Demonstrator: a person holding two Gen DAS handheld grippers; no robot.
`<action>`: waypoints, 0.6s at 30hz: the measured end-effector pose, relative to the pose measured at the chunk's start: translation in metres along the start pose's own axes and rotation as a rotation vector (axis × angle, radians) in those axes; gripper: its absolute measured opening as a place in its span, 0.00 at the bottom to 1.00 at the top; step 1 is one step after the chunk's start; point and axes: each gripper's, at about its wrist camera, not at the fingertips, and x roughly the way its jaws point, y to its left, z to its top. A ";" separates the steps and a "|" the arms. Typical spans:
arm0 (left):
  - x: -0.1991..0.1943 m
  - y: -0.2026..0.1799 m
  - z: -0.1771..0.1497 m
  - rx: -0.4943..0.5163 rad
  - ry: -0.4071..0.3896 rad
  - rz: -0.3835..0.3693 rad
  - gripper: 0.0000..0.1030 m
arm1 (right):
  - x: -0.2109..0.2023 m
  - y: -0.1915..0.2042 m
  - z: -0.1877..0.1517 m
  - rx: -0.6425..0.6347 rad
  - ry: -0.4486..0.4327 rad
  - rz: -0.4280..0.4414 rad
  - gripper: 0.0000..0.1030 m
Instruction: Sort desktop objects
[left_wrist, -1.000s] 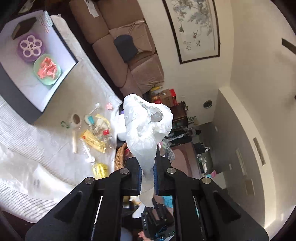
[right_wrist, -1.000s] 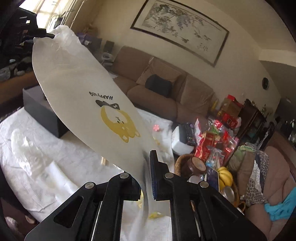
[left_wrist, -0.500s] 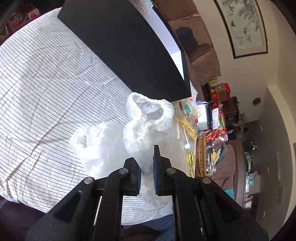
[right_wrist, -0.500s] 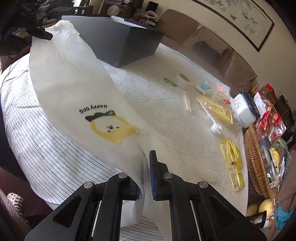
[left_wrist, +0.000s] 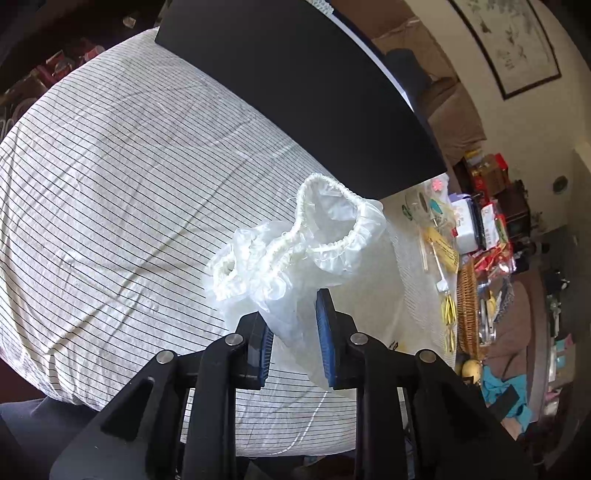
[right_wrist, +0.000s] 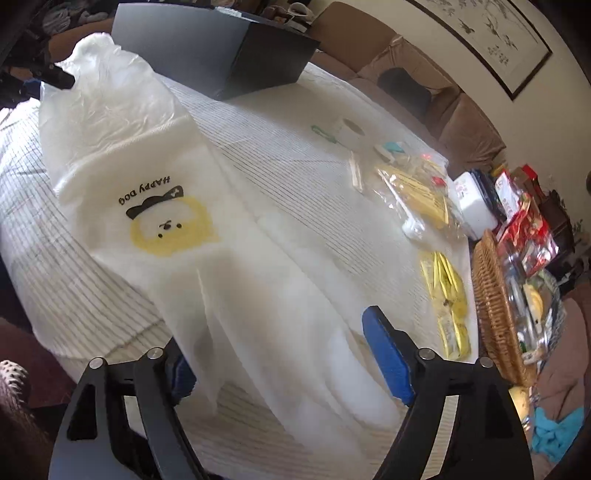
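Though the bag (right_wrist: 155, 206) now lies flat on the striped cloth (left_wrist: 110, 166), the sorting looks barely begun. The right gripper (right_wrist: 280, 350) has just been opening: its blue pads stand wide apart, with the bag's near end lying loose between them, pressed by neither. The left gripper (left_wrist: 293, 328) has just been opening too, only a little; the bag's thin neck passes between its pads, and a small gap shows on each side, so I judge the pinch released or nearly so. The gathered elastic mouth (left_wrist: 332, 221) stands up just ahead of it, near the dark box (left_wrist: 295, 81).

Judging from what lies about, laying the bag down is the one step done. Left on the cloth, well beyond the bag, are the tape roll (right_wrist: 349, 131), the clear packets (right_wrist: 417, 188), the yellow sachets (right_wrist: 448, 295) and a few smaller bits too small to name. None of these has been gathered. The wicker basket (right_wrist: 491, 295) sits at the cloth's far edge.
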 end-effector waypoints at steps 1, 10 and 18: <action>0.004 0.001 -0.001 -0.009 0.006 -0.005 0.21 | -0.003 -0.008 -0.007 0.028 -0.007 0.001 0.81; 0.013 0.016 0.000 -0.099 0.018 -0.072 0.28 | -0.012 -0.020 -0.009 0.053 -0.009 0.009 0.58; 0.018 0.023 -0.005 -0.105 -0.001 -0.103 0.27 | -0.029 -0.022 0.035 -0.154 -0.044 -0.092 0.23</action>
